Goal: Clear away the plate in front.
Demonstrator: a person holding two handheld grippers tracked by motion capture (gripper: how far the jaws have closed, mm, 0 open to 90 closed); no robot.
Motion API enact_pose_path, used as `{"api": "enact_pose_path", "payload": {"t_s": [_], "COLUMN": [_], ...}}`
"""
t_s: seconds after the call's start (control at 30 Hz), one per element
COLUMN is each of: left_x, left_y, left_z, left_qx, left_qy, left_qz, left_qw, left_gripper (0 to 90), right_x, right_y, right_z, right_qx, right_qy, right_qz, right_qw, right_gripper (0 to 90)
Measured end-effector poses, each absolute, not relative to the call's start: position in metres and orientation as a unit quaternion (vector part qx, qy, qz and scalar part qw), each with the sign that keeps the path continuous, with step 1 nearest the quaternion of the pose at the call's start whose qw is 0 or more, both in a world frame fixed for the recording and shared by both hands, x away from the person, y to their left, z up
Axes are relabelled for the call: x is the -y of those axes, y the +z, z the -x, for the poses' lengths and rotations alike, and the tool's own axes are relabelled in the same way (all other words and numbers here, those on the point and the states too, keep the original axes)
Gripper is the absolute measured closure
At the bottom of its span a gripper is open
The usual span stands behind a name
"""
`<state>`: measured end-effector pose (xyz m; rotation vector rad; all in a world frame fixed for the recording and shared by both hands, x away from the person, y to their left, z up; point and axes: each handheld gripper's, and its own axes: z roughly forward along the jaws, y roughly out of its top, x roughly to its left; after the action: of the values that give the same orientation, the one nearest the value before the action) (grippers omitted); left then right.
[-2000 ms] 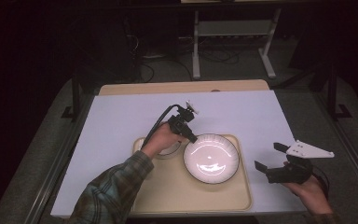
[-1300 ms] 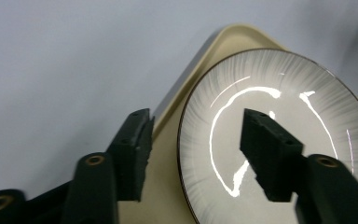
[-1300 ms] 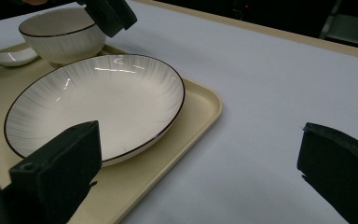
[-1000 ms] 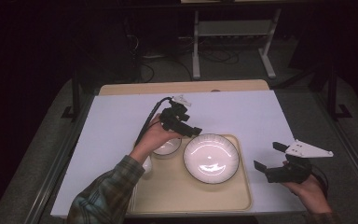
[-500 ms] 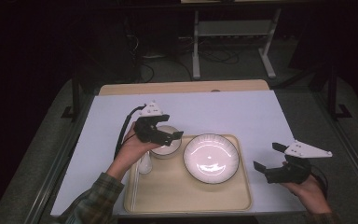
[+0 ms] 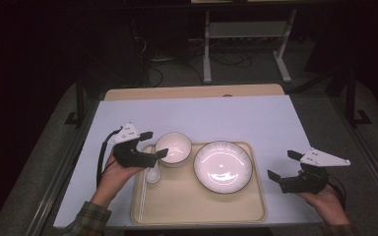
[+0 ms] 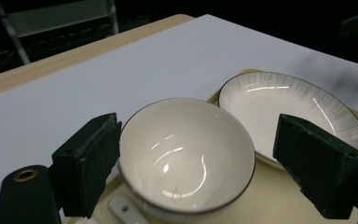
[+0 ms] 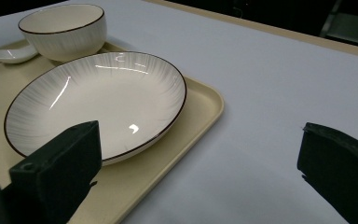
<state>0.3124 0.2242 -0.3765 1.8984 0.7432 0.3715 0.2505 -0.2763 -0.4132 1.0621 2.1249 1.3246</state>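
Note:
A white bowl (image 6: 173,147) with a dark rim stands at the back left of a beige tray (image 6: 202,206). A wide white plate (image 6: 222,166) lies to its right, and a white spoon (image 6: 152,173) to its front left. My left gripper (image 6: 155,144) is open at the bowl's left side, pointing at it. In the left gripper view the bowl (image 7: 186,154) sits between the spread jaws of that gripper (image 7: 198,135), with the plate (image 7: 298,100) behind. My right gripper (image 6: 282,165) is open beside the tray's right edge. The right gripper view has the plate (image 8: 93,98), bowl (image 8: 63,30) and spoon (image 8: 9,55).
The tray rests at the front of a white sheet (image 6: 202,118) that covers a wooden table (image 6: 192,92). Bare sheet stretches behind and to both sides of the tray. Dark floor and a metal stand (image 6: 246,39) lie beyond the table's far edge.
My left gripper has swung left and down, from above the gap between bowl and plate to the bowl's left side. The bowl, plate and right gripper have stayed put.

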Motion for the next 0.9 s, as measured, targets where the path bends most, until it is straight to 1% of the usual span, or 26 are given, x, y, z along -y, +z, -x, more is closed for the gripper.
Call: {"api": "enact_pose_path", "payload": {"t_s": [0.4,0.47,0.73,0.9], "left_x": [-0.265,-0.268,-0.277,-0.285], "left_y": [-0.394,-0.397,-0.404,-0.41], "left_z": [-0.284,-0.281,-0.269,-0.262], "left_qx": [-0.334,-0.338,-0.335,-0.339], "left_qy": [0.198,0.192,0.208,0.2], "left_qz": [-0.772,-0.772,-0.774,-0.774], "left_qw": [0.504,0.502,0.496,0.497], "left_gripper": [14.2,14.2,14.2,14.2], "right_x": [0.275,0.275,0.275,0.275], "right_y": [-0.413,-0.413,-0.413,-0.413], "right_z": [-0.25,-0.251,-0.25,-0.25], "right_qx": [-0.766,-0.766,-0.766,-0.765], "right_qy": [0.474,0.473,0.473,0.473], "right_qz": [-0.381,-0.38,-0.381,-0.382], "right_qw": [0.211,0.211,0.212,0.213], "right_gripper": [0.0,0.0,0.0,0.0]}}
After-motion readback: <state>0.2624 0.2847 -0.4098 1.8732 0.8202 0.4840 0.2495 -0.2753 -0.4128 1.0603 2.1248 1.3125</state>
